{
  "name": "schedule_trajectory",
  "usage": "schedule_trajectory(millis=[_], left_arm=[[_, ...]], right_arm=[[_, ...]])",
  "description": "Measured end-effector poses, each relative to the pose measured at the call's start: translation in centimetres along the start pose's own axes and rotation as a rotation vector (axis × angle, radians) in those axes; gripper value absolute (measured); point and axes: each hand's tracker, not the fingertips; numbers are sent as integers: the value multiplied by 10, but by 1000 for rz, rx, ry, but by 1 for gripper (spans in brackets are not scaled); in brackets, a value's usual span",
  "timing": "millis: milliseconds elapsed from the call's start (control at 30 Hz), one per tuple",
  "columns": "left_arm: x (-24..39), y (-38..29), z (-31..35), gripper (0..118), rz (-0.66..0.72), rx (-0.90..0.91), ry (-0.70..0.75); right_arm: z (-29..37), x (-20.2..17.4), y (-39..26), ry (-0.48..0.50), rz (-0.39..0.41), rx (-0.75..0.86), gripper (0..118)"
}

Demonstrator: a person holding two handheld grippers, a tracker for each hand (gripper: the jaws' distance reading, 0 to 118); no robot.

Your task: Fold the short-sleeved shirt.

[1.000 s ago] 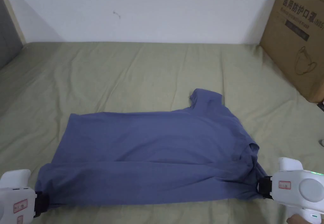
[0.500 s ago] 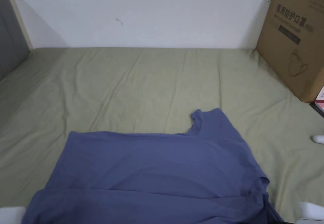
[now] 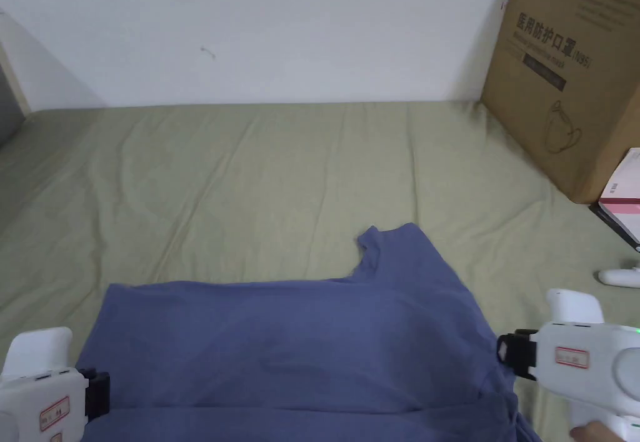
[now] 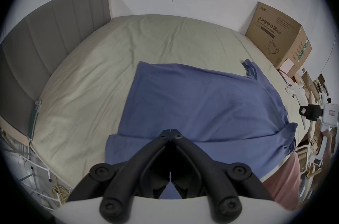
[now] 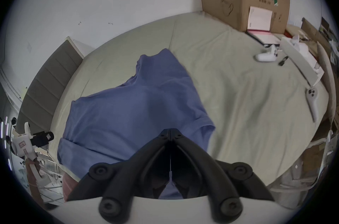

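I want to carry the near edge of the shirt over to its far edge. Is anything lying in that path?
Nothing visible does. The shirt lies spread on the bed, and its top is bare. The box and white controller sit off to the right, clear of it.

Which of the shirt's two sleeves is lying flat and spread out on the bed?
The far sleeve, pointing toward the wall, lies flat on the green sheet. The near sleeve, by the right hand-held gripper, is bunched.

Bare green bedsheet [image 3: 250, 168] lies open beyond the blue shirt [image 3: 300, 337], while a cardboard box [image 3: 562, 74] blocks the far right corner beyond the shirt.
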Motion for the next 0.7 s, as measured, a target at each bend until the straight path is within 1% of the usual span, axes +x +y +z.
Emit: schedule_trajectory(millis=[67, 100, 167, 200, 233, 267, 300, 333, 367, 400, 433, 467, 500, 533, 567, 600, 633, 667, 700], left_arm=[[4, 5, -13, 0, 4, -20, -11], [4, 8, -19, 0, 3, -30, -16], [5, 12, -31, 0, -3, -44, -11], [4, 15, -37, 0, -7, -45, -11], [3, 17, -43, 0, -10, -45, -13], [2, 19, -49, 0, -8, -52, -14], [2, 21, -54, 0, -3, -64, -15], [1, 22, -59, 0, 1, -69, -16], [1, 23, -62, 0, 5, -71, -16], [2, 23, -64, 0, 8, -74, -16], [2, 23, -66, 0, 10, -77, -15], [2, 24, -68, 0, 9, -81, -13], [1, 23, -71, 0, 5, -86, -11], [0, 23, -72, 0, 2, -93, -7], [-1, 23, -75, 0, 0, -105, -1], [-3, 23, -76, 0, -2, -111, 3], [-4, 22, -78, 0, -4, -115, 6], [-3, 22, -76, 0, -3, -119, 11], [-3, 22, -75, 0, 0, -122, 16]], right_arm=[[-17, -8, 2, 1, -7, -15, 0], [-27, -10, 7, 17, -19, -30, 0], [-46, -10, 29, 39, -31, -34, 0], [-56, -8, 40, 33, -29, -27, 5], [-68, -8, 56, 17, -16, -9, 20], [-83, -7, 71, -13, 20, -2, 57], [-95, -8, 83, -46, 44, -46, 83], [-116, -7, 101, -52, 68, -103, 95], [-133, -5, 111, -35, 77, -126, 95], [-153, 0, 120, -22, 62, -143, 95], [-170, 5, 127, -36, 50, -161, 95], [-183, 8, 131, -97, 23, -187, 95], [-194, 11, 134, -128, 6, -189, 95], [-203, 15, 136, -103, 19, -180, 94], [-209, 17, 136, -104, 22, -194, 93], [-214, 18, 134, -125, 44, -218, 93], [-220, 19, 132, -141, 83, -247, 93], [-221, 17, 130, -131, 105, -262, 92], [-218, 13, 131, -134, 134, -244, 87]])
